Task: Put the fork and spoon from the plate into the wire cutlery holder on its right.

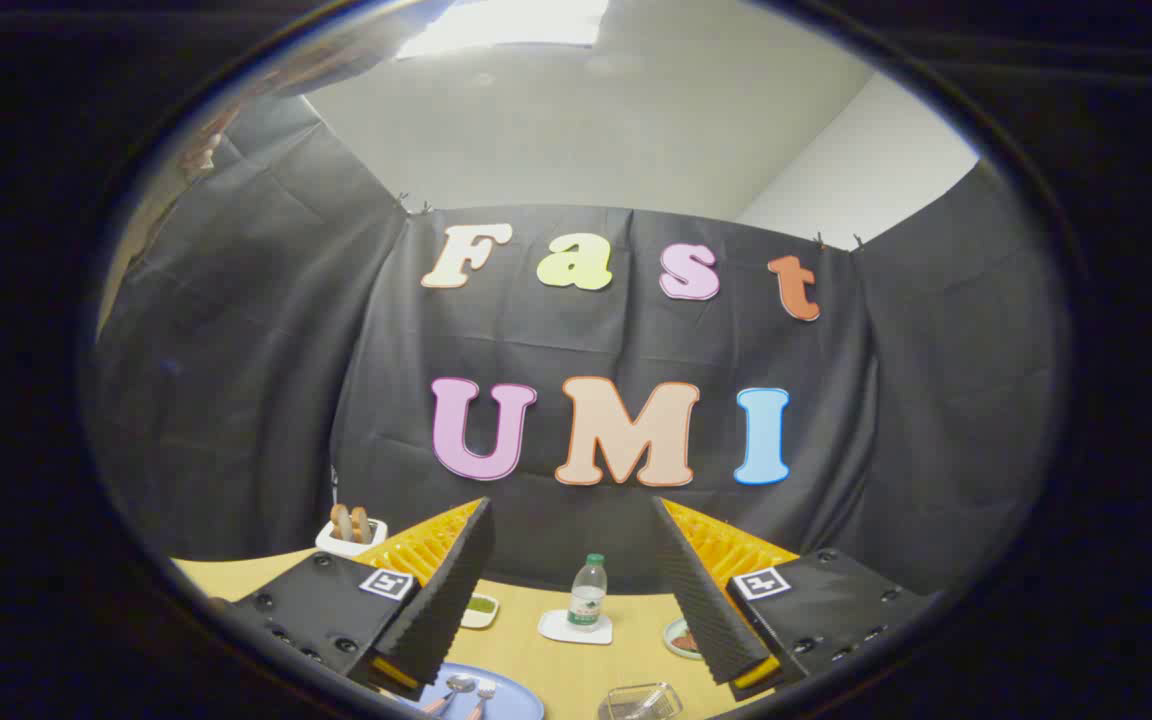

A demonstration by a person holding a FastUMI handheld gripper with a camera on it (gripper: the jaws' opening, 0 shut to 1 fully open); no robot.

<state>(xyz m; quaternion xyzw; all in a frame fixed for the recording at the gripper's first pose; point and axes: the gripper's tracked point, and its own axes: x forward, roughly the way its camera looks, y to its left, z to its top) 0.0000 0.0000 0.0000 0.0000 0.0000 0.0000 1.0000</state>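
Currently the gripper (568,560) is raised above the table (576,670), jaws wide apart and holding nothing. Below the left finger, the spoon (450,689) and fork (481,697) lie side by side on the blue plate (521,702). To the plate's right, nearer the right finger, sits the wire cutlery holder (639,701).

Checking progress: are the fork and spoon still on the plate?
Yes: the spoon and fork lie on the plate. The gripper fingers are open, above them.

You've got a smooth pale wooden table (536,650), a glossy blue plate (511,695) holding a shiny metal spoon (454,686) and fork (482,695), a thin wire cutlery holder (641,700), a clear plastic bottle (587,595), and matt ribbed fingers (451,590), spread apart.
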